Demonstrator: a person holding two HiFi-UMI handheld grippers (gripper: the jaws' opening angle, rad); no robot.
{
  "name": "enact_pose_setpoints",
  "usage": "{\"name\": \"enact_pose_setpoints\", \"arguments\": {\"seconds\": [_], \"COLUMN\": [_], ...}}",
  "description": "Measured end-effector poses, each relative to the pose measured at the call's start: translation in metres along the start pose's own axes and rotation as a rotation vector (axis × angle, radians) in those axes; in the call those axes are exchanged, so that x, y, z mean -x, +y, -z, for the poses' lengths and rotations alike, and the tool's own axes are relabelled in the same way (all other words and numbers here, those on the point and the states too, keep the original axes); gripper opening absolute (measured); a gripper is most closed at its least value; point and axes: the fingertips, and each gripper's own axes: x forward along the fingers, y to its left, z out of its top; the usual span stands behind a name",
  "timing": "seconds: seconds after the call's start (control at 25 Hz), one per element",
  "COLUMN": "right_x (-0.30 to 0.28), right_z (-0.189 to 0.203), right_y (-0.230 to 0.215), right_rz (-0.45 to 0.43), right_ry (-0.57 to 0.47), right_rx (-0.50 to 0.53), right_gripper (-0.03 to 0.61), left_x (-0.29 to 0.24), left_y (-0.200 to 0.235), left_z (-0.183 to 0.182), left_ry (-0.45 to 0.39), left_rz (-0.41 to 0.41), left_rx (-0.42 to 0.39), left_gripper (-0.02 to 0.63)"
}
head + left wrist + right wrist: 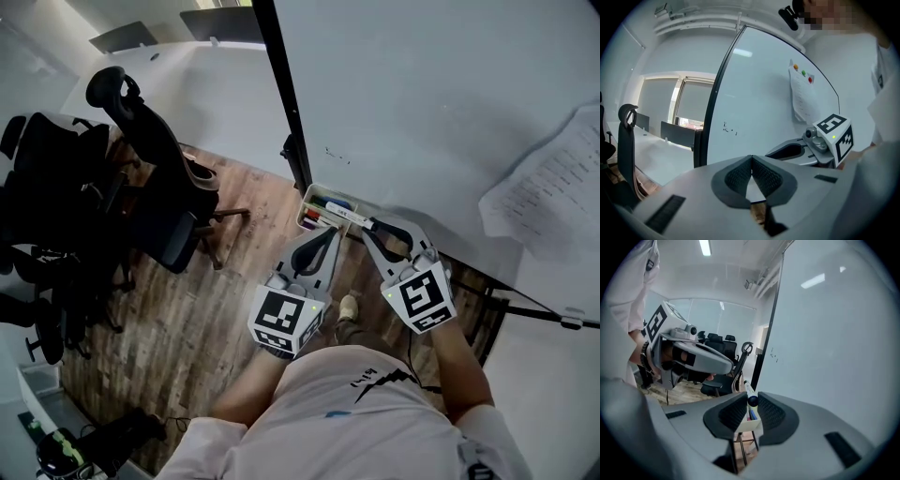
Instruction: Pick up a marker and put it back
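Black-tipped and gripped by that dark end, the white plastic marker (pixel 748 390) is pinched between the tips of the right gripper (pixel 752 398) and points out ahead of them. The cream plastic marker tray (pixel 749 425) sits just below, probably so the pen can be lowered straight in. The left gripper (pixel 751 158) waits alongside, its jaws pressed together on nothing.

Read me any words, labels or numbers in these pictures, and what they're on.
No text is readable.
Paper sheet on the whiteboard: print too small.
Whiteboard scribble: illegible marks.
Marker in the right gripper: label blurred.
Gripper cubes: square patterns, not letters.
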Motion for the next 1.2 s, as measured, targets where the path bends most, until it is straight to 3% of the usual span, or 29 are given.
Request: {"name": "enact_pose_setpoints", "arguments": {"seconds": [0.2, 0.56, 0.76, 1.2], "right_x": [0.015, 0.032, 0.038, 0.039], "right_z": [-0.021, -0.042, -0.043, -0.043], "right_y": [-0.001, 0.006, 0.008, 0.013], "right_rz": [0.0, 0.035, 0.05, 0.065], "right_ry": [-0.046, -0.076, -0.076, -0.07], "right_rx": [-0.059, -0.036, -0.041, -0.04], "right_gripper": [0.078, 0.078, 0.078, 0.078], "left_x": [0.013, 0.027, 0.029, 0.032], "left_y": [-0.006, -0.016, -0.024, -0.019], "left_z": [-0.02, -0.042, -0.043, -0.039], "left_ry": [-0.04, -0.089, -0.084, -0.077], "left_rz": [0.014, 0.042, 0.07, 0.052], "left_rx": [-0.015, -0.037, -0.044, -0.024], "left_gripper": [0.012, 0.011, 0.011, 0.012]}}
